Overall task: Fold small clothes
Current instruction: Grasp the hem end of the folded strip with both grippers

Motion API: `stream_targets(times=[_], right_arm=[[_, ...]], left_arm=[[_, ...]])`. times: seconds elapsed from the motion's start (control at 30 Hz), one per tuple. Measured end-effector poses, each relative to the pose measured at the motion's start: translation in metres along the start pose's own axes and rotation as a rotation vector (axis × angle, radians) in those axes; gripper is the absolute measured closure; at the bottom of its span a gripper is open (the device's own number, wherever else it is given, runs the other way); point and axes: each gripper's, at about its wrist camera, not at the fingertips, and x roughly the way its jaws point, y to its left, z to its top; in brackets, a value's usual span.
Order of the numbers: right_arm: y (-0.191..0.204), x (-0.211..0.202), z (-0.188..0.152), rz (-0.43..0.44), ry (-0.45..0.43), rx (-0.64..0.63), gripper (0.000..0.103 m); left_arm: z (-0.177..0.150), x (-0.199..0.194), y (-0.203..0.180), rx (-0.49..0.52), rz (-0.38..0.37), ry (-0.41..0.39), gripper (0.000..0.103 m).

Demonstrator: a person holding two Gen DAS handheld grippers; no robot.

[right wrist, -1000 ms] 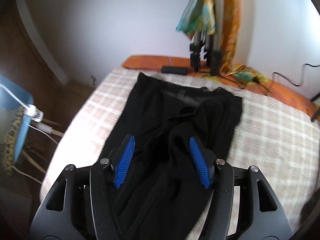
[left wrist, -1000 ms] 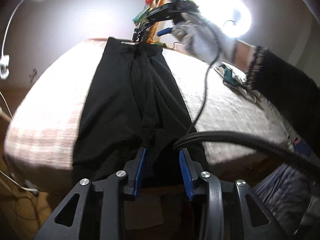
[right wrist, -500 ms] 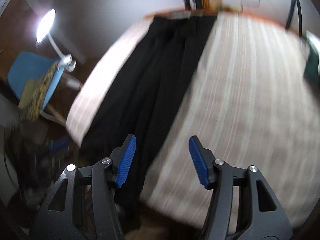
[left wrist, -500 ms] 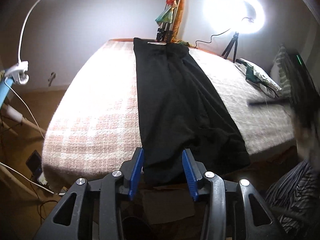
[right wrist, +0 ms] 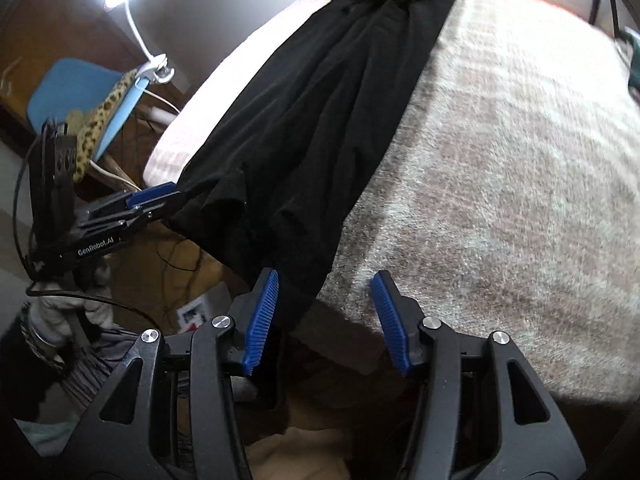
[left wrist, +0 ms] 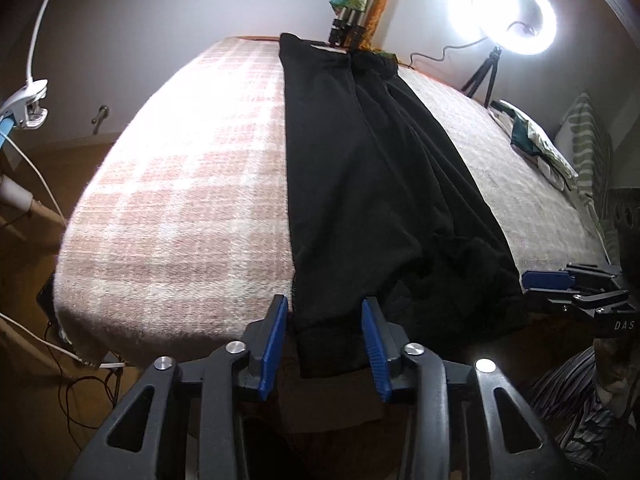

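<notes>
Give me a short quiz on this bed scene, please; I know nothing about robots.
1. True or false: the black trousers lie in a crumpled heap.
2. What lies under them? A checked blanket; B bare wood; C tiles.
3. Which end of the trousers are the left tool and right tool at?
Key: 1 false, spread out lengthwise; 2 A; 3 the near end.

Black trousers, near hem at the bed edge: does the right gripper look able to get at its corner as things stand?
Probably yes. The right gripper sits open just off the bed edge, and the corner of the black trousers lies by its left pad; only bare plaid blanket lies beside it, nothing covering the hem.
</notes>
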Motion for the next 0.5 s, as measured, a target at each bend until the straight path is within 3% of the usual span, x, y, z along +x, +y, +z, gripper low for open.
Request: stream_targets(times=[0.03,0.1,0.17,0.2,0.37,0.5], right_arm=[[0.002,0.001,0.001,-0.008,0.002,-0.013,0.066],[0.008,0.004,0.0,-0.037,-0.003,-0.048,0.08],[0.011,0.006,0.0,-0.054,-0.003,-0.071,0.094],[0.013,0.006,0.001,-0.056,-0.004,-0.078,0.097],[0.003,-0.011,-0.003,0.026,-0.02,-0.013,0.101],[0.003,0.005,-0.002,0.038,0.014,0.018,0.101]], left_arm=[[0.0,0.0,-0.002,0.007,0.01,-0.007,0.073],[0.002,0.002,-0.004,0.013,0.002,0.0,0.09],[0.003,0.002,-0.005,0.016,0.004,-0.003,0.101],[0.003,0.001,-0.005,0.02,0.008,-0.007,0.102],[0.0,-0.024,0.002,0.014,0.0,-0.057,0.102],[0.0,-0.011,0.009,-0.015,-0.009,-0.017,0.102]])
